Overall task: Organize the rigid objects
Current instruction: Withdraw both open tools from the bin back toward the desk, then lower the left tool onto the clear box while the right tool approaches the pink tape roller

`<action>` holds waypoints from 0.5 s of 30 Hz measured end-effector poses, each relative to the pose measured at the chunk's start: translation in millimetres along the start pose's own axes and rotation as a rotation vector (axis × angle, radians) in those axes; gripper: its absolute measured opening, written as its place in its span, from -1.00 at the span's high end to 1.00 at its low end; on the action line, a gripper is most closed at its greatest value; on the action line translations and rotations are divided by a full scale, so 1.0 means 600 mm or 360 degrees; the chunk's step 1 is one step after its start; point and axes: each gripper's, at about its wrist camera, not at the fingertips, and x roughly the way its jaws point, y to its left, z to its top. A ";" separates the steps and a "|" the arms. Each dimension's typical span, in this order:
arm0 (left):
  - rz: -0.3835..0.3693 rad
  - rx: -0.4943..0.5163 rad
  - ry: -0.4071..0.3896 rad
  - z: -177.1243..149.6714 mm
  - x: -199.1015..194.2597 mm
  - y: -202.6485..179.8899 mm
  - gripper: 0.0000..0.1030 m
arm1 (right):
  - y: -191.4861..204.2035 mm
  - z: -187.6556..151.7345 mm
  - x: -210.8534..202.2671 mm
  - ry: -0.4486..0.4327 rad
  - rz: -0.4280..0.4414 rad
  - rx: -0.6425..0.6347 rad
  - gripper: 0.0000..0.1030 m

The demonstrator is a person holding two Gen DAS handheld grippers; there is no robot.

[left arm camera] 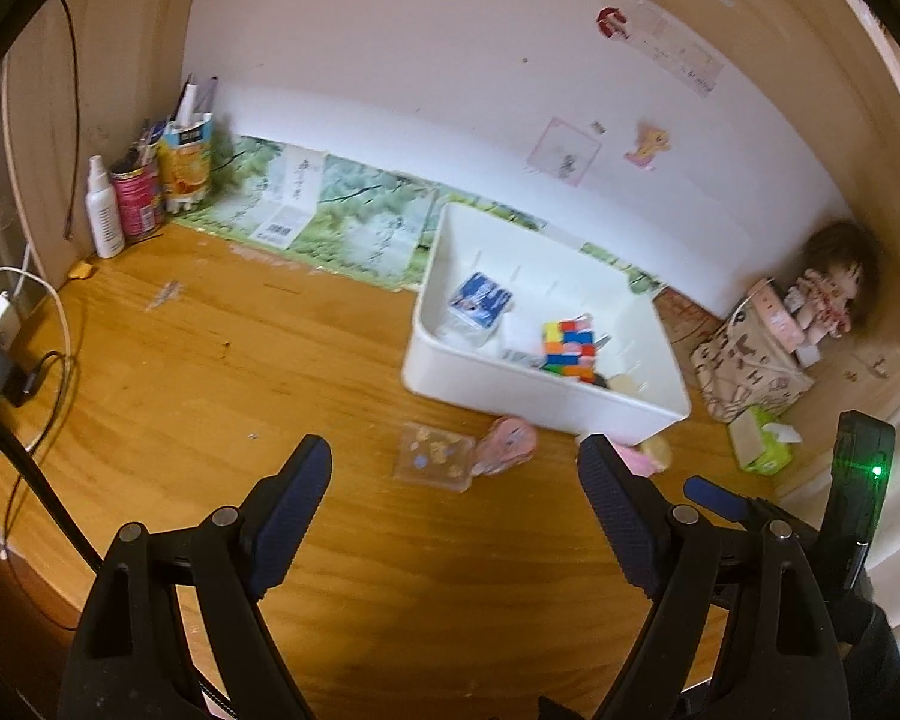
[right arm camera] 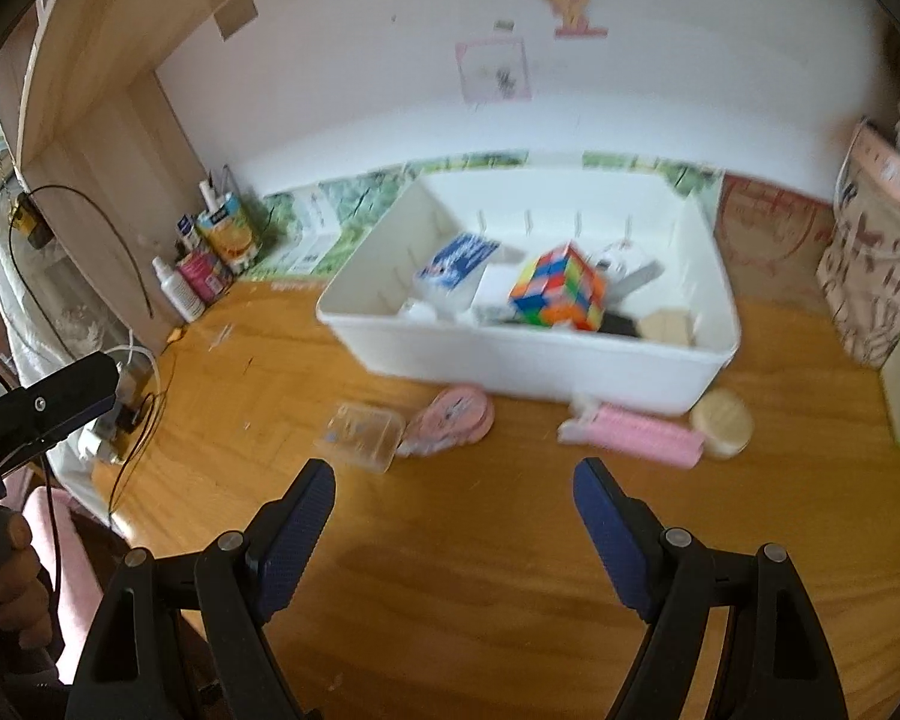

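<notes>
Wooden desk [right arm camera: 480, 540] before white bin [right arm camera: 528, 360]

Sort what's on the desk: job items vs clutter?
Job: white bin with puzzle cube and blue-white carton inside; clear plastic case, round pink item, pink bar, cream disc on the desk.

Clutter: spray bottle, cans of pens, doll, patterned bag, tissue pack, cables.

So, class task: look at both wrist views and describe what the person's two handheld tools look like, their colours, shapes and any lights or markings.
Each tool, left tool and right tool, has two black angular arms with silver rivets and ribbed dark-blue pads. In the left view, the right tool's black body shows a green light.
</notes>
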 end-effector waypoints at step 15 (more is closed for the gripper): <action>0.0093 0.0153 0.0156 0.011 0.012 0.033 -0.68 | 0.050 -0.032 0.071 0.0152 0.0053 -0.0058 -0.60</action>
